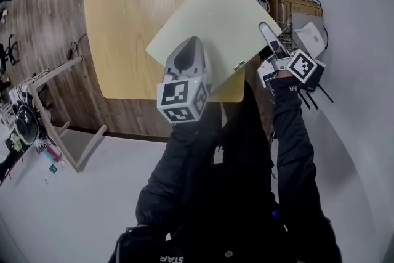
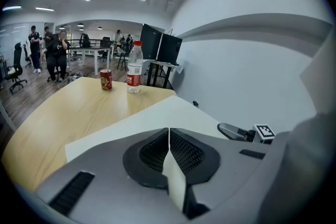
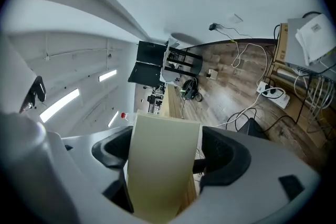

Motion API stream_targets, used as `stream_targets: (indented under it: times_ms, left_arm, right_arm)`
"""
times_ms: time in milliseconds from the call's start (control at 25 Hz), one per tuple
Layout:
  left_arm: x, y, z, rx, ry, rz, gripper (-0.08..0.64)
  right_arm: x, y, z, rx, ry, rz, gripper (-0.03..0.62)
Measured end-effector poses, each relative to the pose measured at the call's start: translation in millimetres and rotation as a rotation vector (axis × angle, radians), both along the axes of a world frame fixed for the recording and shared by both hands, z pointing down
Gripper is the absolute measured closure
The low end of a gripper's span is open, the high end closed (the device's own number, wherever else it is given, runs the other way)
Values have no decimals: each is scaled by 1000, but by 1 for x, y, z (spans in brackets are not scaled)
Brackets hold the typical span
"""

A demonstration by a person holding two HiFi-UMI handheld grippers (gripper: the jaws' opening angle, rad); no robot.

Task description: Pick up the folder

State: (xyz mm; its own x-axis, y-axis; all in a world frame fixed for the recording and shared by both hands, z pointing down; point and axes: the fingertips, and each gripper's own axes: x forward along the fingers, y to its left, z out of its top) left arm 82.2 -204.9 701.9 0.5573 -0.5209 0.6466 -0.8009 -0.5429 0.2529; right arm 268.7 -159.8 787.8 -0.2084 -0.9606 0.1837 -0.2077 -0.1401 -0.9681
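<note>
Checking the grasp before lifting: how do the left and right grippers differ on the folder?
The left gripper is shut on the folder at its near edge; the right gripper stands open, the folder between its jaws. The left grips mid-edge, the right sits at a corner. Both straddle the folder.

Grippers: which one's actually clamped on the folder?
The left gripper: its jaws are shut on the folder. The right gripper has its jaws wide apart around it, not pressing.
</note>
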Motion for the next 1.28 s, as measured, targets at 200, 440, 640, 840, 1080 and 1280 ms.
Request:
stream_targets:
  times_ms: [200, 440, 640, 840, 1080, 1280]
  left_arm:
    - [0, 2, -2, -1, 2, -6, 523]
    - [2, -1, -26, 20, 20, -16, 523]
    - [-4, -6, -56, 57, 43, -51, 523]
    - [-21, -8, -88, 86, 63, -111, 523]
    - [-44, -4, -137, 130, 106, -179, 523]
    - [-61, -5, -179, 168, 145, -232, 523]
  right_arm:
    - [-3, -1, -12, 42, -28, -9, 267]
    - [-10, -2, -39, 26, 9, -36, 288]
    - [-12, -2, -80, 27, 119, -62, 298]
    - [-23, -11, -137, 85, 309, -154, 301]
    - [-59, -19, -217, 172, 574, -299, 302]
    - [-96, -26, -276, 248, 759, -391, 302]
